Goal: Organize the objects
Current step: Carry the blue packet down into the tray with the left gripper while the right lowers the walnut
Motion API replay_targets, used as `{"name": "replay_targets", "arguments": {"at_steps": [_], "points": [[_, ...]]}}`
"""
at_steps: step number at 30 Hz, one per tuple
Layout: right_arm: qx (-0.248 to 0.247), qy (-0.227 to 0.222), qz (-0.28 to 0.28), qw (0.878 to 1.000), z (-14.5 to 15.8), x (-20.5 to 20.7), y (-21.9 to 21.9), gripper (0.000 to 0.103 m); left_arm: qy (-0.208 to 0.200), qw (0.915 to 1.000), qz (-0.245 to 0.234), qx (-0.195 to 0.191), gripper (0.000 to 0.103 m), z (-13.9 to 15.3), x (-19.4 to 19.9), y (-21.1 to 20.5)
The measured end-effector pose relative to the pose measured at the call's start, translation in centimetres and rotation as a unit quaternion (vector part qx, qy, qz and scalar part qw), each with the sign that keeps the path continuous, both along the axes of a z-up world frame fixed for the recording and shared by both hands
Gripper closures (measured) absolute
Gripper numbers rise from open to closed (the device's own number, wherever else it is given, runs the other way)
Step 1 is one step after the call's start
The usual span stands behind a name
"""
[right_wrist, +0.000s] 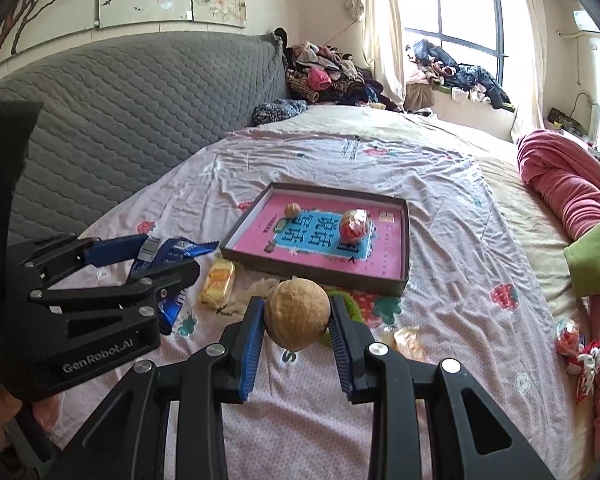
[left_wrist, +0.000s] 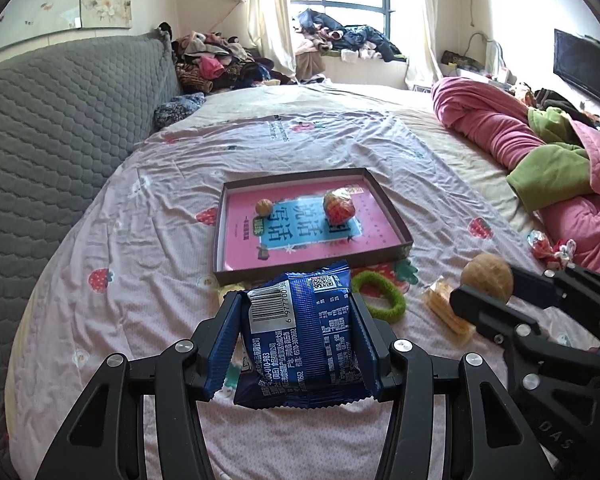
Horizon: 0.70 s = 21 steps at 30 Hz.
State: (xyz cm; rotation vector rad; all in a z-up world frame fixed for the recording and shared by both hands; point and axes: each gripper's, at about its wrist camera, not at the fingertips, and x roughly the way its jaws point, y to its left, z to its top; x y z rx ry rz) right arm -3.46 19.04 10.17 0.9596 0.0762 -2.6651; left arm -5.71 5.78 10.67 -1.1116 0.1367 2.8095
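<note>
the left gripper (left_wrist: 296, 320) was clamped on a blue snack packet (left_wrist: 300, 340), and the right gripper (right_wrist: 297, 316) pinched a walnut (right_wrist: 297, 316) between its blue pads. both hung above the bedsheet (left_wrist: 140, 208), just near of the shallow box (left_wrist: 220, 236), which already held a small walnut (left_wrist: 264, 206) and a red-wrapped sweet (left_wrist: 339, 208). to do this well, each load probably wanted carrying over the near rim and lowering onto bare pink floor, clear of those two. the packet hid what lay under it; a green hair loop (left_wrist: 380, 294) and a yellow wrapped snack (right_wrist: 218, 282) were partly covered.
</note>
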Motion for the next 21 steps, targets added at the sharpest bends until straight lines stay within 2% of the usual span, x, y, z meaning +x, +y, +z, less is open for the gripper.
{"name": "replay_targets", "arguments": {"at_steps": [11,21], "points": [[-0.016,0.027,-0.008,0.999,1.8,-2.5,0.7,0.070,0.008,1.0000,0.004,0.003,0.048,0.4,-2.9,0.7],[-0.018,0.033,-0.014,0.999,1.6,-6.0,1.5,0.070,0.009,1.0000,0.002,0.000,0.048,0.1,-7.0,1.1]]}}
